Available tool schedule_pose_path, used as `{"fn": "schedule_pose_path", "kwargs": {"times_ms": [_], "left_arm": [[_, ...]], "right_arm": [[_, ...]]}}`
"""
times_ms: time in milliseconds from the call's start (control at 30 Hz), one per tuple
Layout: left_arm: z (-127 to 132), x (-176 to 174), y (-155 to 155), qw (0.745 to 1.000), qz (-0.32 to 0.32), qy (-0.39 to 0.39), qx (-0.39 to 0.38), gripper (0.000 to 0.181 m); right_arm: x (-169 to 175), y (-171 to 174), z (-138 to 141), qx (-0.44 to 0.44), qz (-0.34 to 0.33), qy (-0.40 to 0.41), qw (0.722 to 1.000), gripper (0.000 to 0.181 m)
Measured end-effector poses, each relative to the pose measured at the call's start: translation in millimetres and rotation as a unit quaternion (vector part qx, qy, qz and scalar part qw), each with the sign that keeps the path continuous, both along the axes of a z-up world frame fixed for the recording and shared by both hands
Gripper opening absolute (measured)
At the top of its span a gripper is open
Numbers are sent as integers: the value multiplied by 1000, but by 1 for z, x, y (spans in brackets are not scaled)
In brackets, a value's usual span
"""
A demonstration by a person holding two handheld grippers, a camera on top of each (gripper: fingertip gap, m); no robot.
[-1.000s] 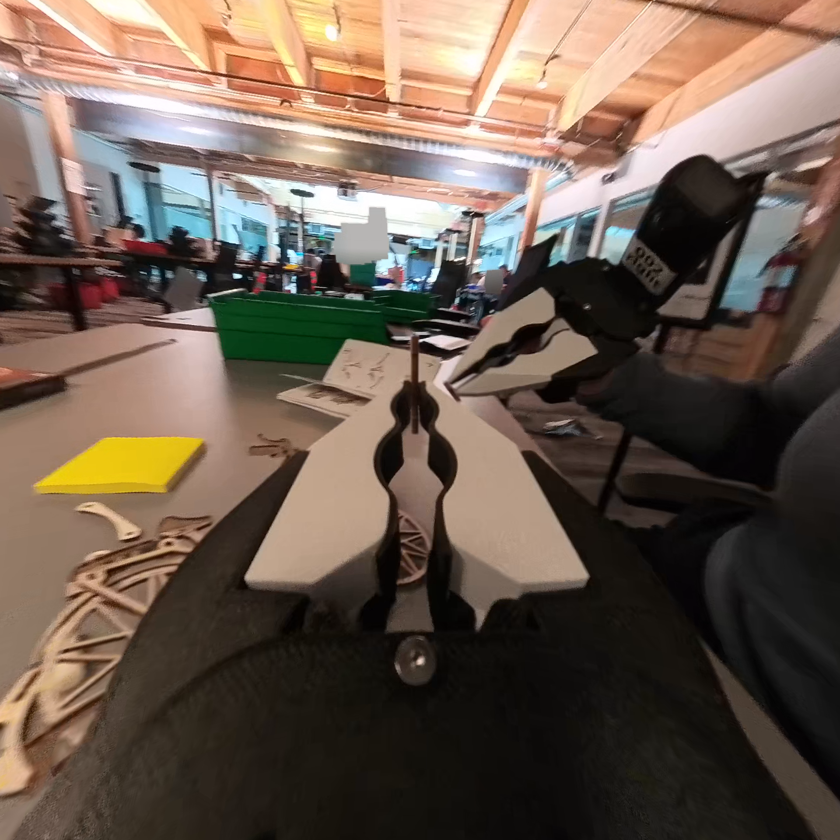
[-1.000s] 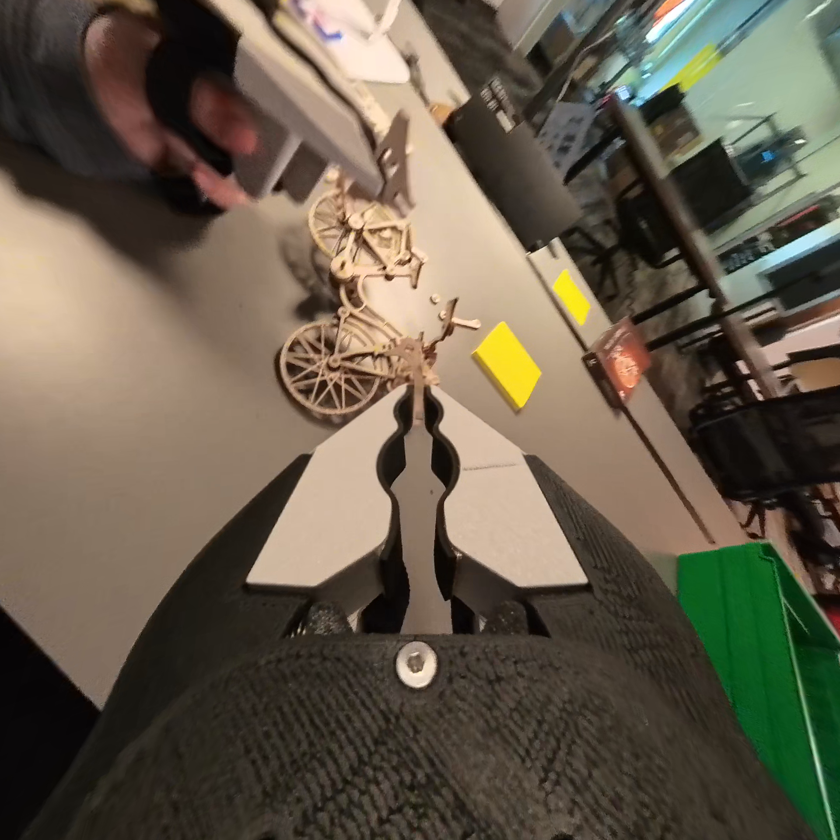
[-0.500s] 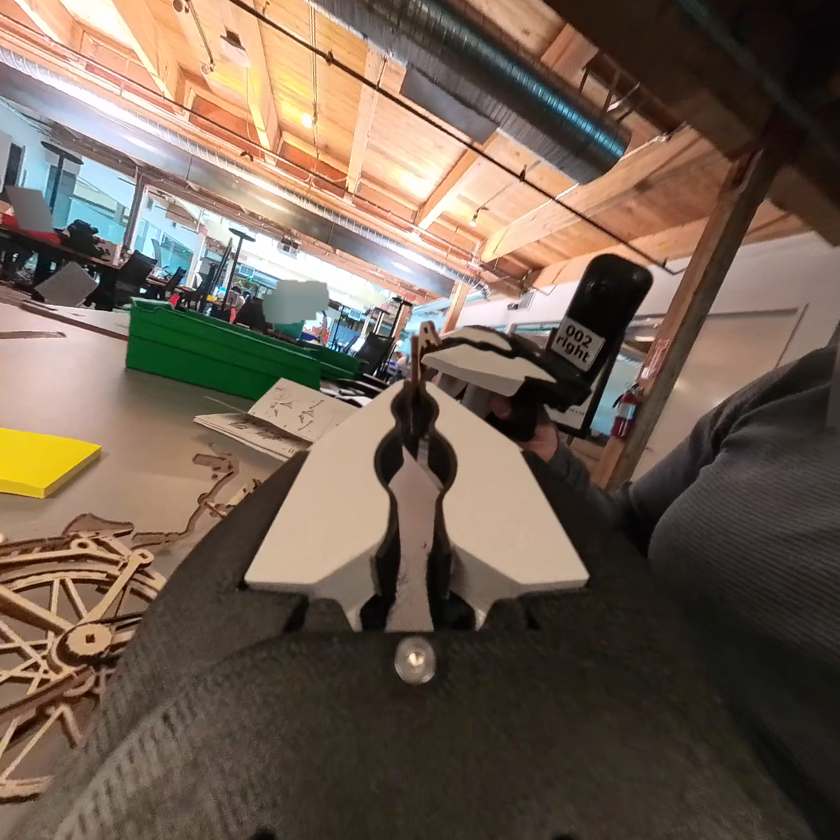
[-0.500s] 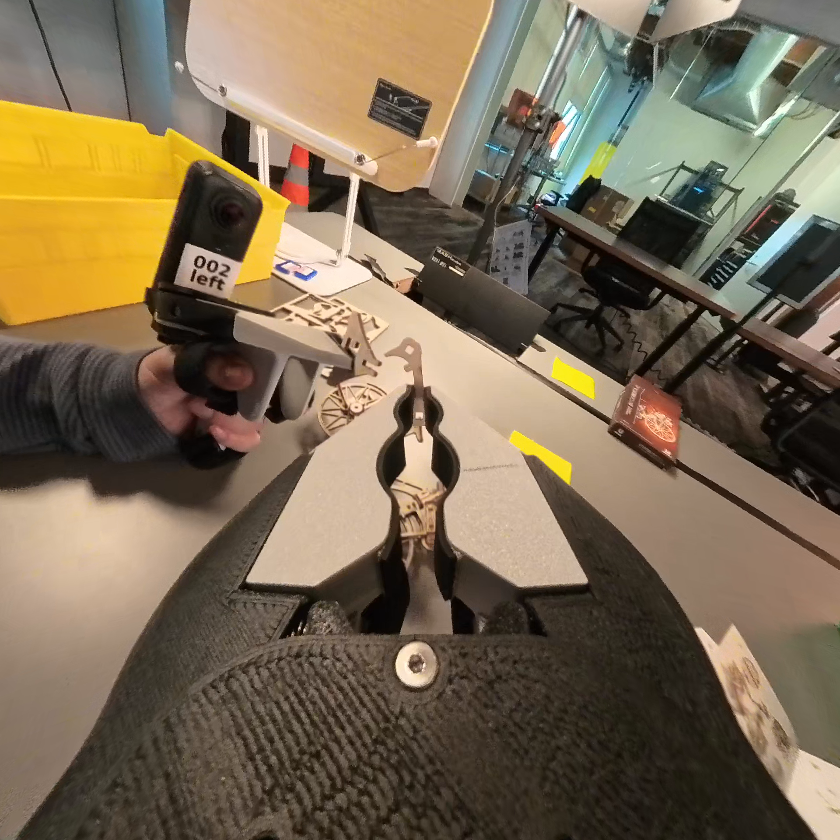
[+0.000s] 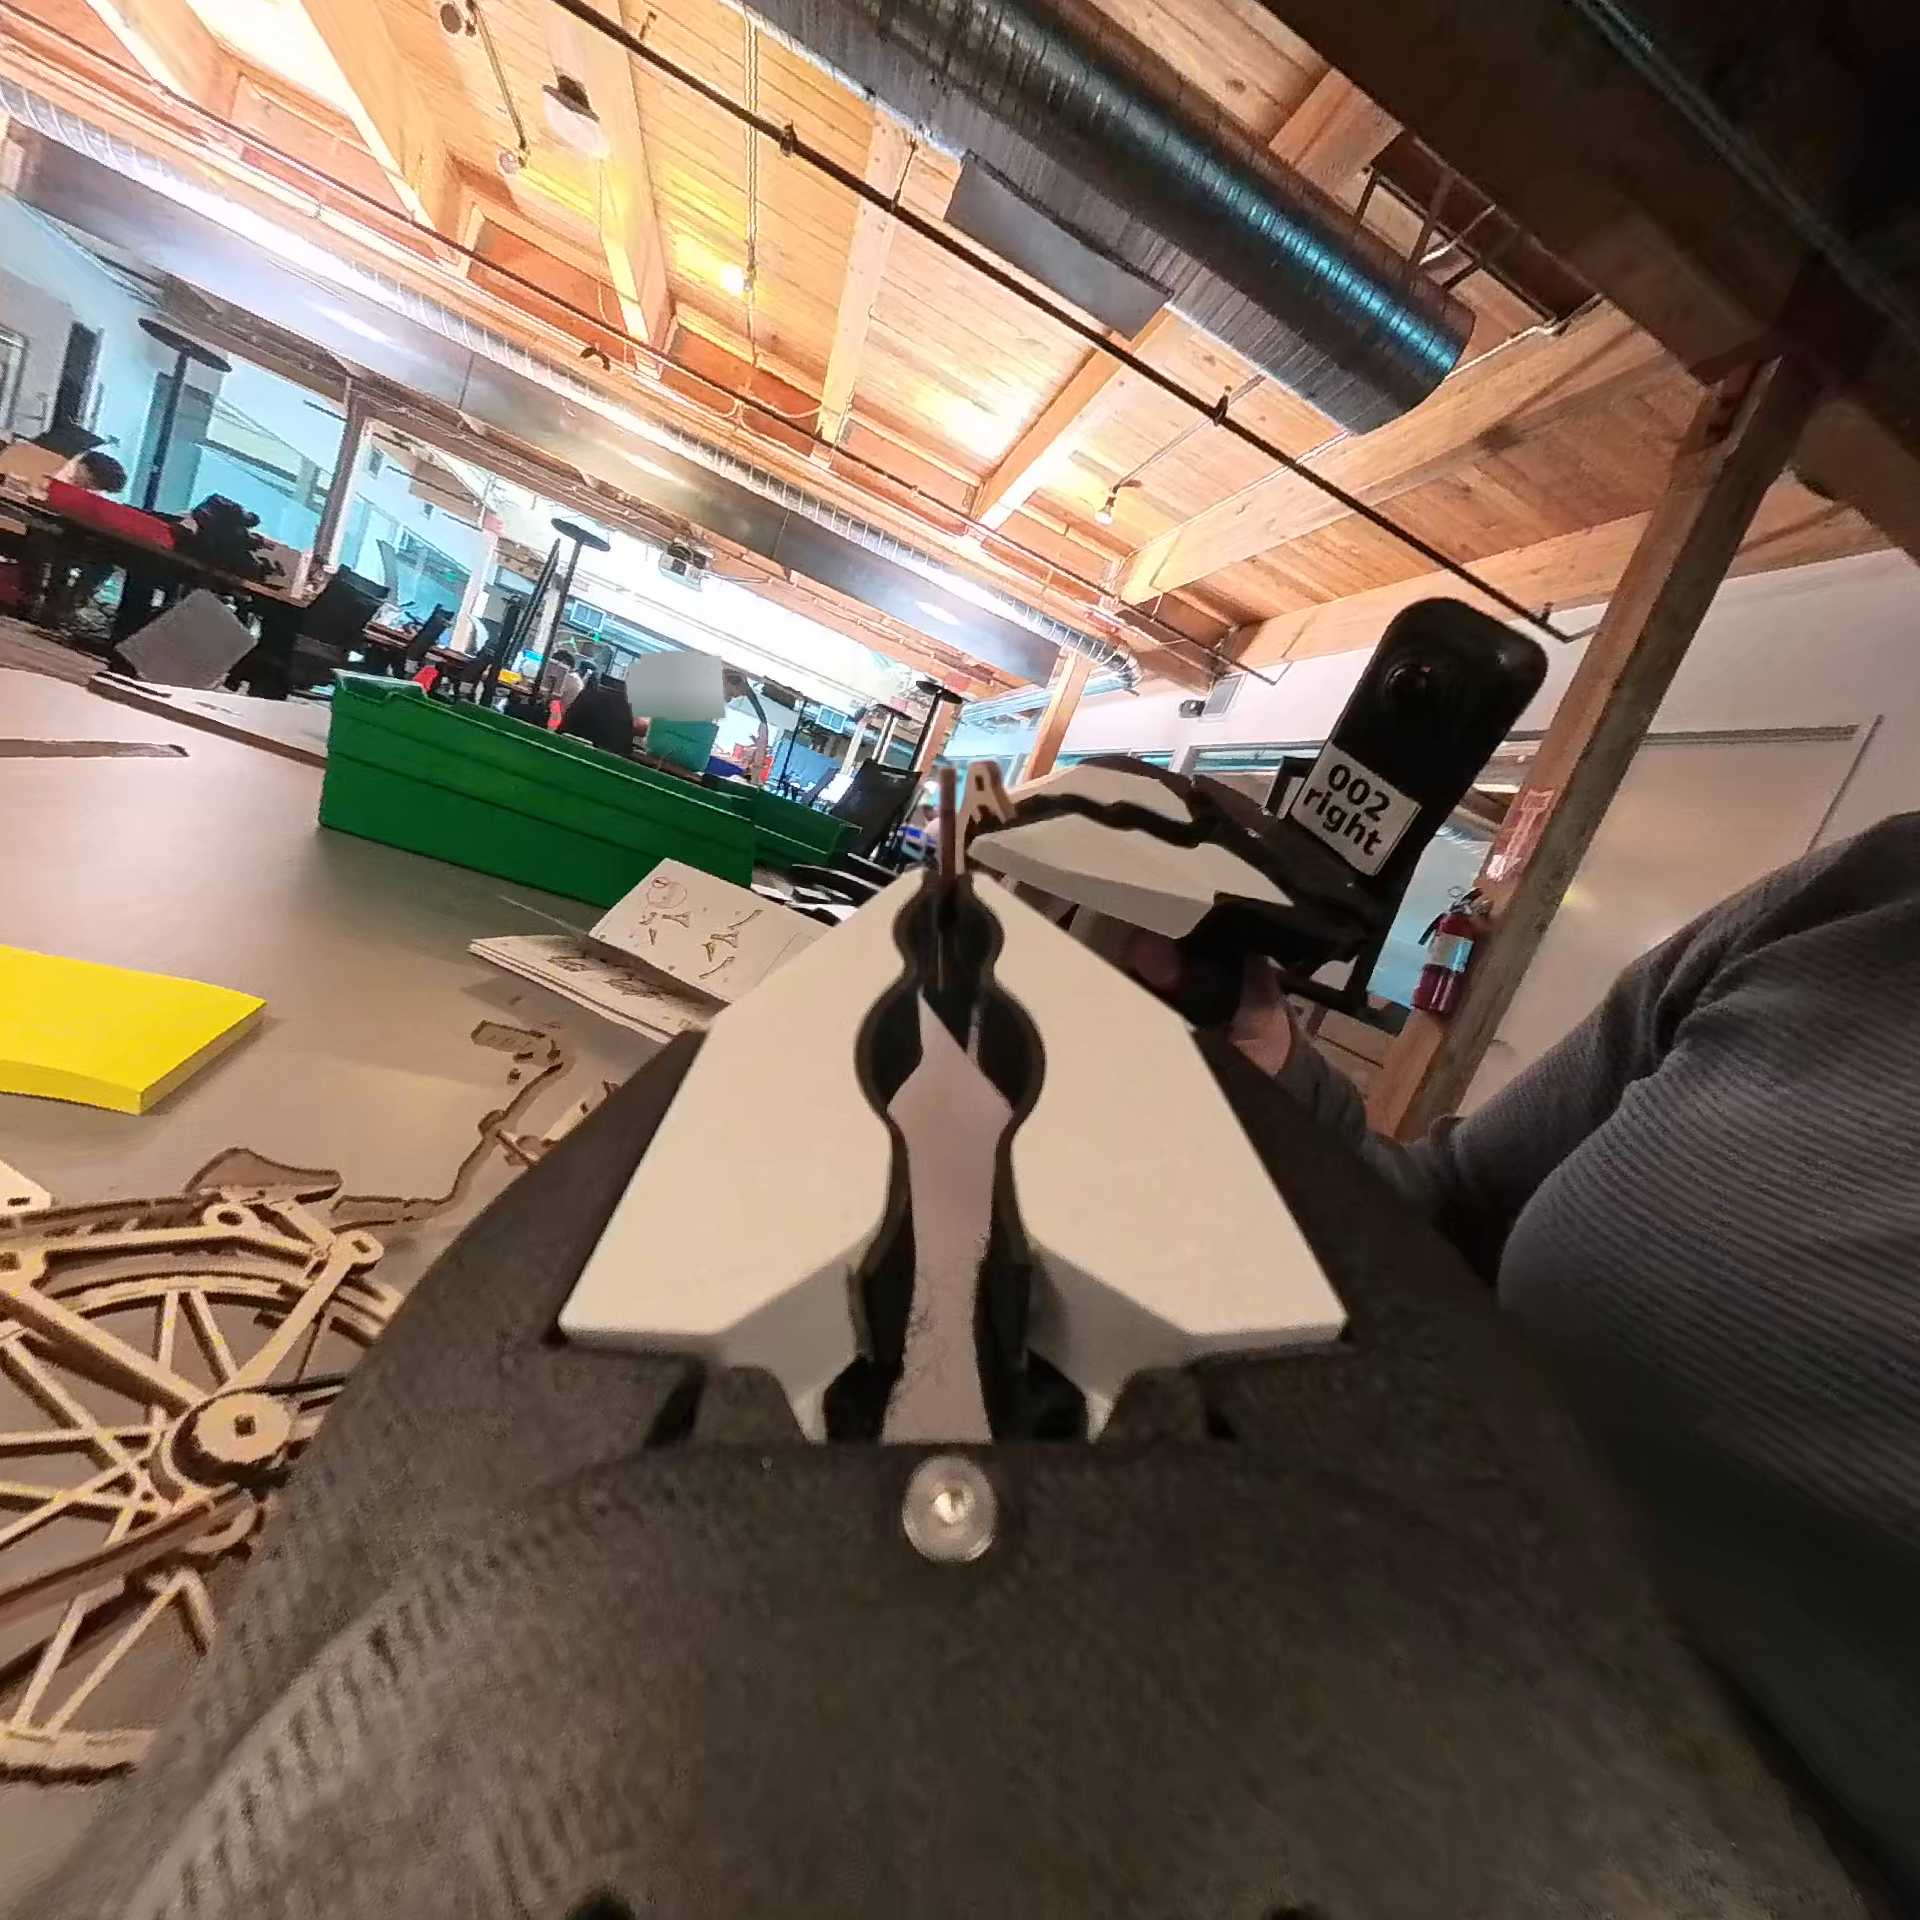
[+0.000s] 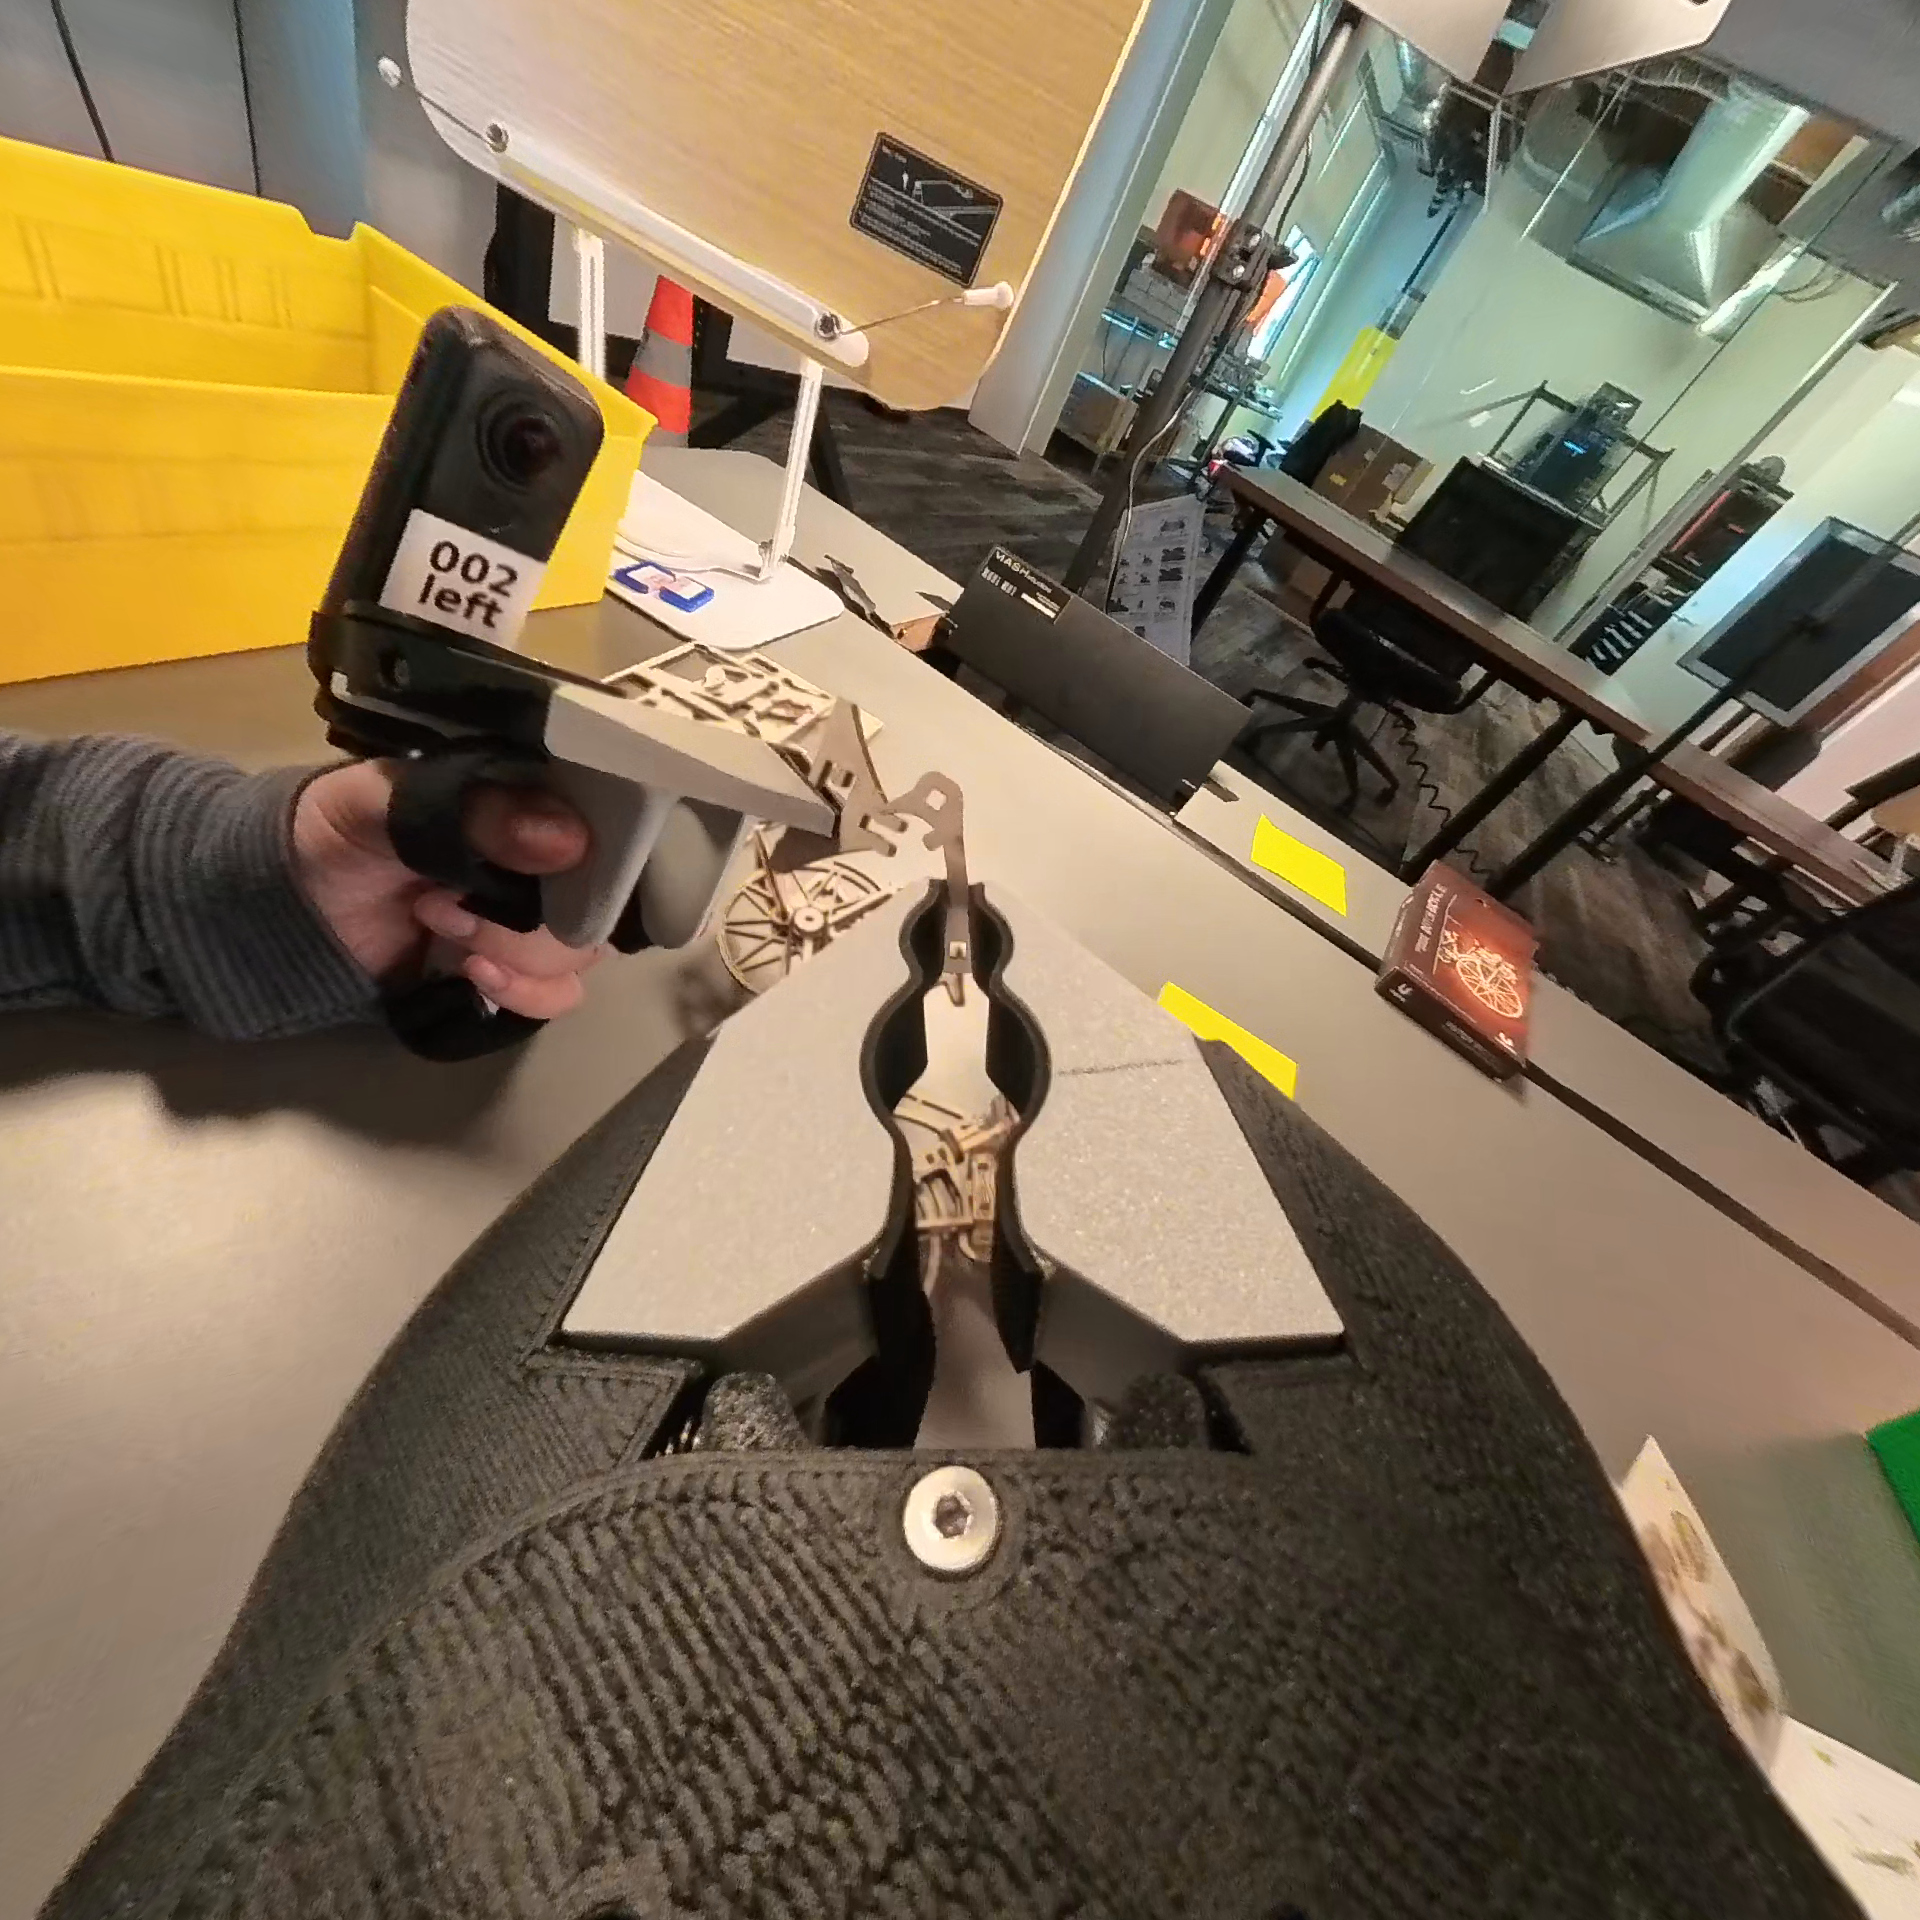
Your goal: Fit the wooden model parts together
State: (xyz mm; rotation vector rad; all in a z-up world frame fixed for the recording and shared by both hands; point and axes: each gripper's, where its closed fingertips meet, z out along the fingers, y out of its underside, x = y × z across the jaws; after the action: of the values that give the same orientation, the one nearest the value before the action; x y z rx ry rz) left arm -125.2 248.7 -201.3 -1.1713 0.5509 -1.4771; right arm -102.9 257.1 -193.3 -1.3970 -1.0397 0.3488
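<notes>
left gripper (image 6: 831,821) and right gripper (image 6: 951,894) each pinching a wooden part, parts touching

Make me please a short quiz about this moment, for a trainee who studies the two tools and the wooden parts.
1. True or false: the left tool is open and empty.
2. What lies flat on the grey table beside the left tool? A) a wooden bicycle model B) a metal wrench C) a glass cup
3. Fill the blank: the hooked wooden part is held by the ___ tool.

Key:
1. False: it is shut on a thin triangular wooden part.
2. A
3. Right: the right tool pinches it at the tips.
</notes>
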Motion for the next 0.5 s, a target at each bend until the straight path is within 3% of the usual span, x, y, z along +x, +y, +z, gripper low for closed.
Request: {"fn": "schedule_pose_path", "kwargs": {"times_ms": [200, 367, 500], "left_arm": [[-3, 3, 0, 1000, 8, 18, 6, 1], [-14, 18, -4, 995, 25, 91, 37, 1], [-18, 23, -6, 993, 24, 110, 46, 1]], "right_arm": [[10, 0, -5, -2, -10, -29, 1000, 1], [24, 1, -14, -21, -22, -56, 998, 1], [35, -2, -32, -83, -18, -100, 991, 1]]}}
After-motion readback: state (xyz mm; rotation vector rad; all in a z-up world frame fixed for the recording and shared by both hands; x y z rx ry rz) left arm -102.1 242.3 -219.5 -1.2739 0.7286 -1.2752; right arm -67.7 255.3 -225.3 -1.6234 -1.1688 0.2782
